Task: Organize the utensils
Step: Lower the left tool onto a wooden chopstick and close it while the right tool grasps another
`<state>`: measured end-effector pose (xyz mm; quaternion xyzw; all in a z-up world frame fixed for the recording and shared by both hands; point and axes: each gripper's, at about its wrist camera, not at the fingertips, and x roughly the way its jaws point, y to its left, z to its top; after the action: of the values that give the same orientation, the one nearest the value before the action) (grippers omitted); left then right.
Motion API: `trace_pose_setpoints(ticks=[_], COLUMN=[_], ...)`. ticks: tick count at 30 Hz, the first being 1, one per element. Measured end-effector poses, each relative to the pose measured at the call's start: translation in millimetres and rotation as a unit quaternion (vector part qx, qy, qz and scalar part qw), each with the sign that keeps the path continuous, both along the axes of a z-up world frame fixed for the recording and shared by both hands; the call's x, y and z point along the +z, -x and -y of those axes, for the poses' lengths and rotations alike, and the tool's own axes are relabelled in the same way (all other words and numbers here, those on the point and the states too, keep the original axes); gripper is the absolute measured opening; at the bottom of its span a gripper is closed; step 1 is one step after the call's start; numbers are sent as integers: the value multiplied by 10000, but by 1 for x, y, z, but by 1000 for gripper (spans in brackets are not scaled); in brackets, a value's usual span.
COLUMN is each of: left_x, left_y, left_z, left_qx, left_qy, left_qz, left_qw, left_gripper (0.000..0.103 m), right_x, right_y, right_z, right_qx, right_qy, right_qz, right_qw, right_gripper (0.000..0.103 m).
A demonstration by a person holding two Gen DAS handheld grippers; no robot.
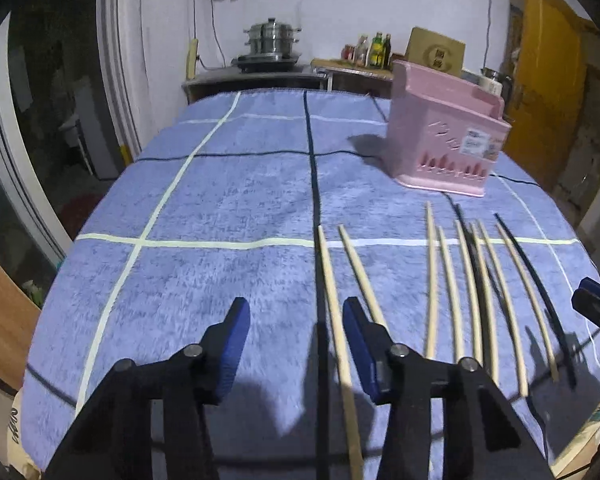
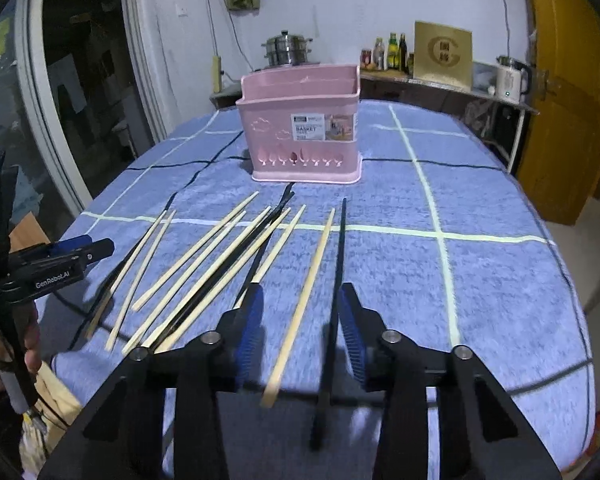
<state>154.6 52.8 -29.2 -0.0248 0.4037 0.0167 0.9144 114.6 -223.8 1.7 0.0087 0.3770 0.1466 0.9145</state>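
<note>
Several pale wooden chopsticks [image 1: 448,288] [image 2: 204,264] and black chopsticks [image 2: 340,264] lie spread on a blue checked cloth. A pink plastic utensil basket [image 1: 444,136] [image 2: 300,124] stands upright beyond them. My left gripper [image 1: 296,320] is open low over the cloth, with a pale chopstick [image 1: 336,320] and a black one [image 1: 320,340] lying between its fingers. My right gripper [image 2: 300,304] is open, with a pale chopstick [image 2: 300,304] and a black chopstick lying between its fingers. The left gripper also shows at the left edge of the right wrist view [image 2: 80,250].
The cloth-covered table [image 1: 220,200] drops off at its left and right edges. Behind it a counter holds a steel steamer pot [image 1: 270,40], bottles [image 2: 392,54], a cardboard box [image 2: 442,54] and a white kettle [image 2: 512,80]. A yellow door [image 2: 568,100] stands at the right.
</note>
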Motion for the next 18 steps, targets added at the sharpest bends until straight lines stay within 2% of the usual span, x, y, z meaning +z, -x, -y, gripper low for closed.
trace_pose_setpoints(ticks=[5, 12, 18], left_x=[-12, -18, -18], left_y=[-23, -41, -52], left_z=[-9, -12, -10], left_qx=[33, -51, -68], left_qy=[151, 326, 312], left_qz=[-317, -544, -632], left_qw=[9994, 9980, 9975], left_gripper=[39, 36, 31], right_x=[-10, -25, -35], right_y=[-34, -73, -94], right_z=[-6, -12, -17], right_qx=[4, 39, 22], right_qy=[47, 157, 304], right_qz=[-345, -726, -909], right_qw=[9994, 9972, 9954], right_gripper=[30, 24, 21])
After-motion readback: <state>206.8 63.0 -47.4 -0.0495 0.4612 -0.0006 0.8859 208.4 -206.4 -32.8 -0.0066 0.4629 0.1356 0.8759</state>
